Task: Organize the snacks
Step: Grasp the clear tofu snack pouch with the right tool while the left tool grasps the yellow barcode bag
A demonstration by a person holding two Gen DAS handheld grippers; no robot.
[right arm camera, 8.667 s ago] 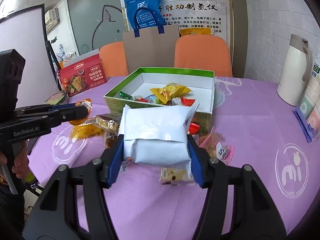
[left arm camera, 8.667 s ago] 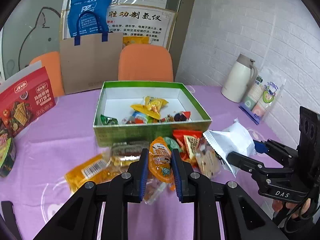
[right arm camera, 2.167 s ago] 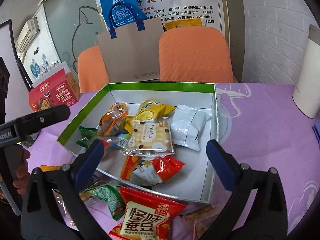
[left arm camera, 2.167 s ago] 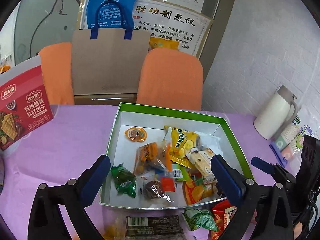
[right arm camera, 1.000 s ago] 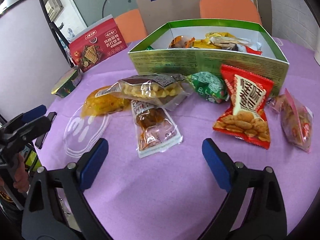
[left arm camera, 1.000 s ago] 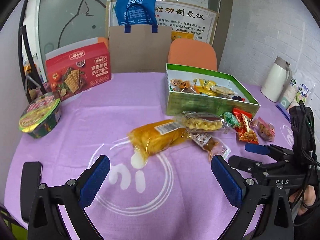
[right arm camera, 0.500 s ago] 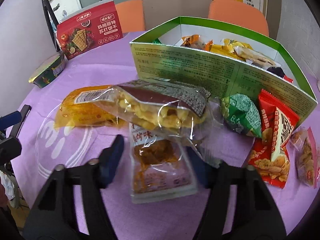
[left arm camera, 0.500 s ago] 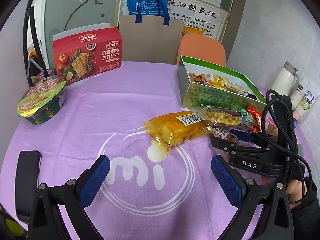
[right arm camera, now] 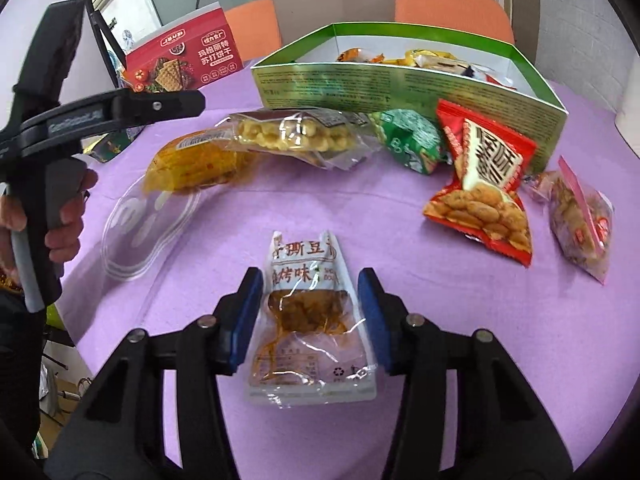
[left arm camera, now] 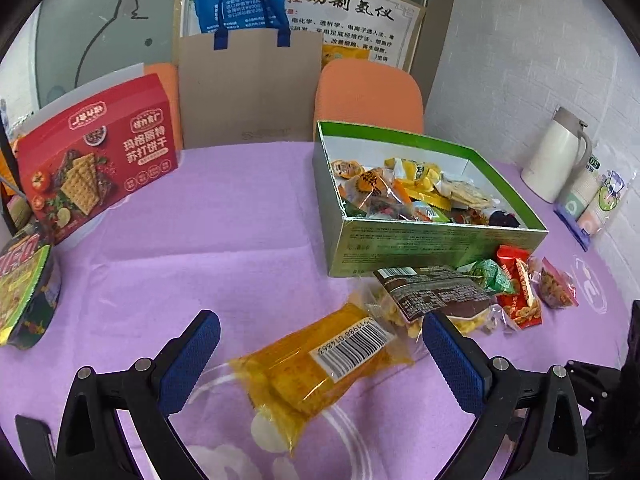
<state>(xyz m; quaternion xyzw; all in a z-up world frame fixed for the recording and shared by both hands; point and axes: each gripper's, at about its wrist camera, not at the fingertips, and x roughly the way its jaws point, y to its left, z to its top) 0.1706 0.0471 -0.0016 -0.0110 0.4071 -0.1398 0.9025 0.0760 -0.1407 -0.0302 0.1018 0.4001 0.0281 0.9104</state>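
Nearly There: Six Packets Left Outside the Box

Closest in, the right gripper has its jaws clamped on a clear packet of brown dried tofu, both pads pressing the wrapper's edges. The left gripper hangs with jaws wide apart and empty around an orange-yellow packet with a barcode, touching nothing. Further out on the purple counter lie a clear bag of yellow puffs, a small green packet, a red broad-bean packet and a pinkish nut bag, all just in front of the green box. That box already holds a good heap of snacks, so most of the sorting looks done; these six packets remain.
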